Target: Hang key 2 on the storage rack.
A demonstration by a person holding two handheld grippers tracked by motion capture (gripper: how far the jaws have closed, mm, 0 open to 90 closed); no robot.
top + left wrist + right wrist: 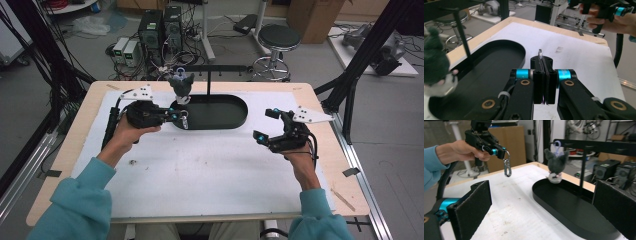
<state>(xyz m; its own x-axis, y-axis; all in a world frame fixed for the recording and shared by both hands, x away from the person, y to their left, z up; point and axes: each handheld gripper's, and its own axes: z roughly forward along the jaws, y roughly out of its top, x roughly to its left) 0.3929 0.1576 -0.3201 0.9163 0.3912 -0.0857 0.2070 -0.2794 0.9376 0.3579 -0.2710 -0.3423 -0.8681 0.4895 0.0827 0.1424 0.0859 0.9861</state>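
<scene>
Item 1: metal carabiner clip (507, 170). We find it pinched at its ring end in the left tongs (502, 152), whose jaws are pressed fully together on it. It hangs free in the air above the white mat (200, 165), near the left end of the black oval tray (235, 122). Its long axis runs straight down, the rounded snap end lowest; in the left gripper view a sliver of the ring pokes up past the pad tips.

Item 2: right tongs (265, 125). We note them spread wide and holding nothing, raised over the right part of the surface (65, 150), well apart from the clip.

Item 3: black hanger stand (584, 162). It rises from the tray, with a crossbar at the top. A grey plush toy (555, 165) hangs from the bar by a pale purple loop (557, 144), its feet just above the tray floor.

Risks, in our judgement:
- The grip sits on a thin ring, so the clip may swing or twist as the hand travels, and the snap end could then miss the bar or the loop.
- A knock against the plush could set it swaying, or could tip the light stand.
- A slack pinch could let the clip slip out and drop onto the mat or into the tray.
- The two tongs may collide if the right ones come in to help open the gate.
</scene>
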